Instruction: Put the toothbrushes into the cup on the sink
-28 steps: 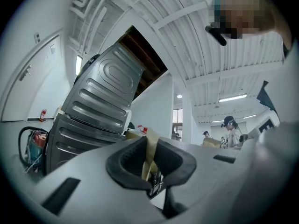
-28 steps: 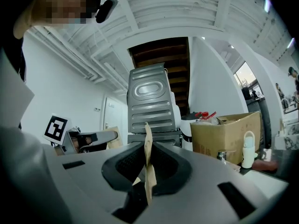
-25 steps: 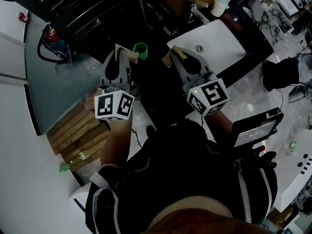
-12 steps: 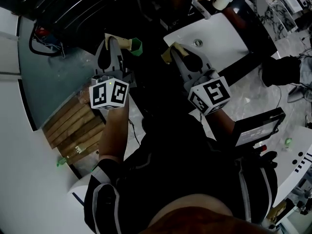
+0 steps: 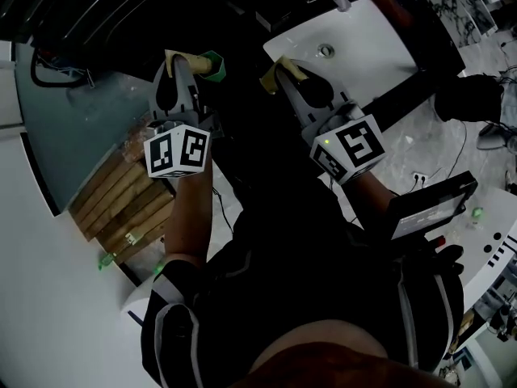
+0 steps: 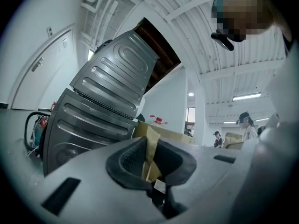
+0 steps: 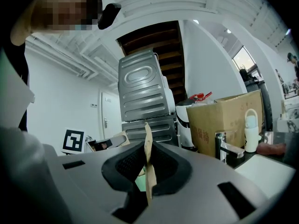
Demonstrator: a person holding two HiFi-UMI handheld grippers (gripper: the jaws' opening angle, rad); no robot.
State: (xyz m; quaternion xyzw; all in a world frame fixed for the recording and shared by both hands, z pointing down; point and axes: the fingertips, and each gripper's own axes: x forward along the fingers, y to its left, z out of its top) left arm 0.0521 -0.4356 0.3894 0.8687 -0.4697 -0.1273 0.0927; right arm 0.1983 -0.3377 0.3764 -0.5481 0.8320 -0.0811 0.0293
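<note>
The green cup (image 5: 214,61) is small and plain, a bright solid green. I see only part of it, since the tip of my left tool (image 5: 187,61) lies across its near side in the head view. It stands on a dark surface (image 5: 242,51) just left of the sink (image 5: 367,43). I cannot tell whether my tool touches it.

My left tool is closed and grips nothing. In the left gripper view its tan-taped pads (image 6: 150,146) sit one against the other. It is left of the sink, right beside the cup.

My right tool (image 5: 275,73) is closed too and also grips nothing. In the right gripper view its pads (image 7: 148,146) meet in one thin tan strip. Its tip hangs at the sink's near left corner, between the cup and the basin.

The sink is a white rectangular basin with a round metal drain (image 5: 325,51) in its floor. A chrome tap (image 7: 223,148) stands at its far edge, and a white bottle (image 7: 251,130) is just beside the tap. A cardboard box (image 7: 224,118) rises behind the sink.
</note>
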